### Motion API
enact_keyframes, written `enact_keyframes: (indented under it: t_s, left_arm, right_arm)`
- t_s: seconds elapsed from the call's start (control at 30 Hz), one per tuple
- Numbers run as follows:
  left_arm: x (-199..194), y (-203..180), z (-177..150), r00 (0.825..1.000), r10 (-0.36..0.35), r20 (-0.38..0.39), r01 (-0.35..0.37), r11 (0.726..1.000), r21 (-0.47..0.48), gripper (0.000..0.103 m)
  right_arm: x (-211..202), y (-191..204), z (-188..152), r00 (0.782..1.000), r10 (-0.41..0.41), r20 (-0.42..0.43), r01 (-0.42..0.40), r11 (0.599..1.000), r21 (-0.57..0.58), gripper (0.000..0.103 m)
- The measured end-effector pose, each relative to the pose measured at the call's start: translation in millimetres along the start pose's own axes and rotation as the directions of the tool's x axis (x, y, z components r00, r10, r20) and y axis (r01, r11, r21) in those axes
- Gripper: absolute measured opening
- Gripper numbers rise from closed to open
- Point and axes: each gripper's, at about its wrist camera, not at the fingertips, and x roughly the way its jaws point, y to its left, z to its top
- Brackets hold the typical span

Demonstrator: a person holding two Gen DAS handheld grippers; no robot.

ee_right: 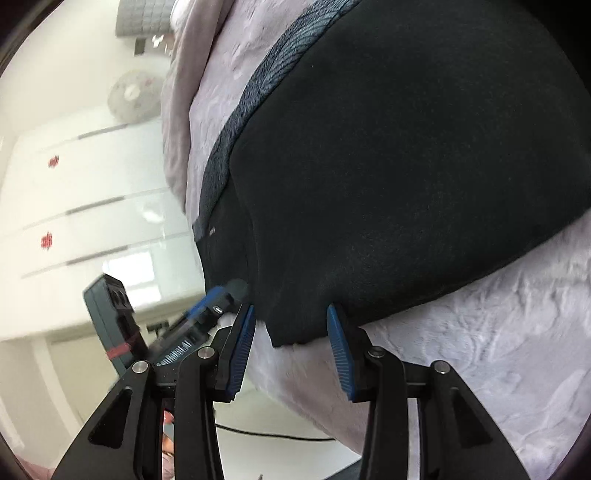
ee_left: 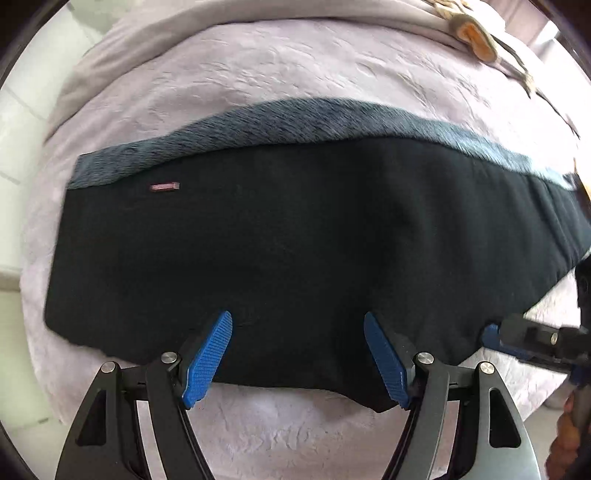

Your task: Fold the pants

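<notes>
Black pants (ee_left: 295, 240) lie folded lengthwise on a pale lilac bedspread (ee_left: 258, 74), with a grey-blue fleecy lining strip (ee_left: 295, 118) showing along the far edge and a small pink tag (ee_left: 164, 187) at the left. My left gripper (ee_left: 297, 354) is open, its blue pads over the near edge of the pants. My right gripper (ee_right: 291, 343) is open at the pants' near corner (ee_right: 288, 332); it also shows at the right edge of the left wrist view (ee_left: 517, 339). The pants also fill the right wrist view (ee_right: 406, 166).
A grey blanket (ee_left: 184, 33) and an orange-and-tan object (ee_left: 476, 40) lie at the far side of the bed. White wardrobe doors (ee_right: 74, 203) and a fan (ee_right: 133, 96) stand beyond the bed edge. The left gripper shows in the right wrist view (ee_right: 207, 306).
</notes>
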Motion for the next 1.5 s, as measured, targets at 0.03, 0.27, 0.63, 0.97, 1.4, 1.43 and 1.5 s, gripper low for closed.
enact_keyframes:
  t_s: [0.03, 0.27, 0.63, 0.97, 1.4, 1.43, 1.5]
  left_arm:
    - [1.4, -0.2, -1.0, 1.0, 0.008, 0.001, -0.008, 1.0, 0.012, 0.075]
    - [1.8, 2.2, -6.7, 0.999, -0.048, 0.011, 0.048, 0.999, -0.01, 0.075]
    - [6.7, -35.9, -22.4, 1.0, 0.009, 0.014, -0.01, 0.996, 0.083, 0.075]
    - [-2.6, -41.1, -19.8, 0.998, 0.018, 0.06, -0.02, 0.999, 0.037, 0.076]
    - [14.3, -22.3, 2.6, 0.998, 0.052, 0.039, -0.051, 0.998, -0.034, 0.076]
    - [7.7, -14.4, 3.2, 0.997, 0.055, 0.057, -0.052, 0.998, -0.044, 0.076]
    - [-6.1, 6.2, 7.9, 0.994, 0.049, 0.099, -0.04, 0.995, -0.095, 0.076]
  right_arm:
    - [12.9, 4.6, -2.6, 1.0, -0.011, 0.007, 0.011, 1.0, 0.004, 0.044]
    - [14.9, 1.0, -6.4, 0.997, -0.074, 0.009, 0.074, 0.997, -0.005, 0.044]
    - [5.2, 10.6, -0.4, 0.995, -0.089, 0.034, 0.091, 0.995, -0.033, 0.009]
    - [-5.3, 4.3, -16.0, 0.948, -0.313, -0.053, 0.301, 0.94, -0.159, 0.016]
    - [-83.5, 5.0, 37.5, 0.82, -0.558, 0.127, 0.572, 0.804, -0.162, 0.018]
    - [-86.7, 17.0, 38.0, 0.835, -0.534, 0.134, 0.551, 0.812, -0.193, 0.018]
    - [-81.6, 53.3, 43.2, 0.904, -0.418, 0.087, 0.425, 0.858, -0.289, 0.018]
